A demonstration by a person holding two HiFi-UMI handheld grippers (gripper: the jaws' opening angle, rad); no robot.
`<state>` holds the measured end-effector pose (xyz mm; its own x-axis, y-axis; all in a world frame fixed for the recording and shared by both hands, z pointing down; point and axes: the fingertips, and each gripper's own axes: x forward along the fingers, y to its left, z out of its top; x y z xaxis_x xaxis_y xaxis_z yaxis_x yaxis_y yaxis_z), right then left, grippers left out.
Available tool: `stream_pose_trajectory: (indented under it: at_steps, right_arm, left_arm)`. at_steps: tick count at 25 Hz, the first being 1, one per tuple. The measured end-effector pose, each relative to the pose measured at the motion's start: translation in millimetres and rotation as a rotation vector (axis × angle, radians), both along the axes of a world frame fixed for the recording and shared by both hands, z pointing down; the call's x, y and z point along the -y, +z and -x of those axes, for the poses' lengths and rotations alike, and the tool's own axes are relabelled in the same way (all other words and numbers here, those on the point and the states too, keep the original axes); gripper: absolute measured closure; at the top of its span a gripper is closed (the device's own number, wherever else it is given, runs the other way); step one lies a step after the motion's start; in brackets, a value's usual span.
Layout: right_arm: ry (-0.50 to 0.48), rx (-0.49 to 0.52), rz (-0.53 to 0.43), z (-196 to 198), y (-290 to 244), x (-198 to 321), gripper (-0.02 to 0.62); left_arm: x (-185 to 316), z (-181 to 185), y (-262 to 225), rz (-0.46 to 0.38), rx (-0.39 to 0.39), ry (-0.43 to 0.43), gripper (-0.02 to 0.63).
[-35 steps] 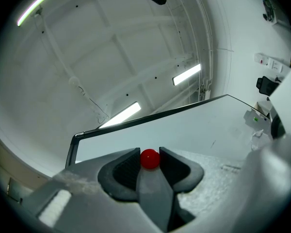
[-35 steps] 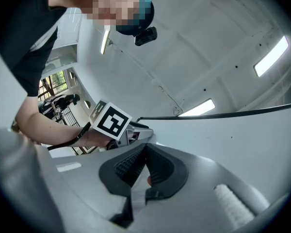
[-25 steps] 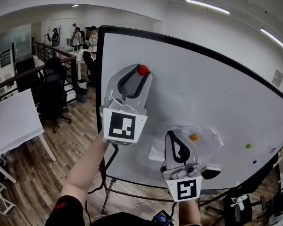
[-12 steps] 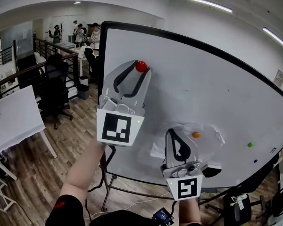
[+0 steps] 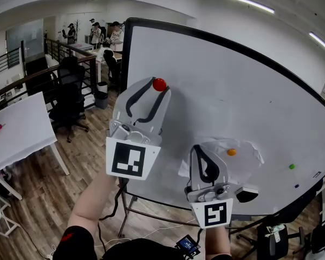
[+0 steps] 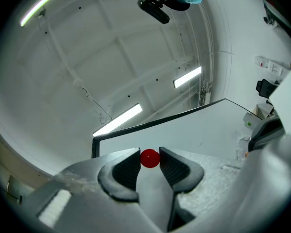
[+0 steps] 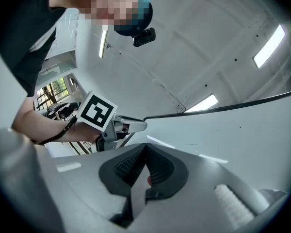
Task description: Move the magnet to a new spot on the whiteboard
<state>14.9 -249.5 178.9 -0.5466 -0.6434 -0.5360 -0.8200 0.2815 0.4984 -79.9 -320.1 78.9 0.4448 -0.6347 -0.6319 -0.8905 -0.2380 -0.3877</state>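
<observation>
Though unclear from overhead, left tool (image 6: 149,155) pinches magnet (image 6: 150,159).

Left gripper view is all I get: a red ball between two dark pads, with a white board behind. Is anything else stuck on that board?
Observer: Yes. The head view shows an orange magnet on a crumpled white sheet, down and to the right of your red magnet.
Operator: Only those two?
Observer: No. A green magnet sits further right, near the lower right edge of the whiteboard.
Operator: And the person's other hand?
Observer: The right hand-held gripper is raised by that sheet, with its jaws together.
</observation>
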Motion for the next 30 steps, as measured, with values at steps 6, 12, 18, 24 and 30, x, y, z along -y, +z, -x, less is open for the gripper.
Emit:
stream_pose_trajectory:
  at_steps: [6, 12, 18, 24, 30]
  right_arm:
    - [-0.019, 0.004, 0.014, 7.8, 4.3, -0.7, 0.594]
    - [-0.029, 0.021, 0.035, 8.2, 13.3, 4.3, 0.594]
    - [-0.039, 0.022, 0.053, 15.3, 22.5, 5.4, 0.594]
    - [-0.039, 0.021, 0.071, 17.8, 32.2, 5.1, 0.594]
    - [-0.044, 0.024, 0.093, 20.8, 43.3, 7.6, 0.594]
  left_arm:
    - [-12.3, 9.2, 19.1, -0.003, 0.014, -0.015, 0.476]
    - [-19.9, 10.6, 41.6, 0.006, 0.038, -0.005, 0.476]
    - [-23.5, 19.5, 61.4, 0.023, 0.034, -0.007, 0.475]
    - [-26.5, 25.0, 81.5, 0.054, 0.017, -0.006, 0.476]
    - [-29.4, 30.1, 110.5, 0.076, -0.003, 0.004, 0.474]
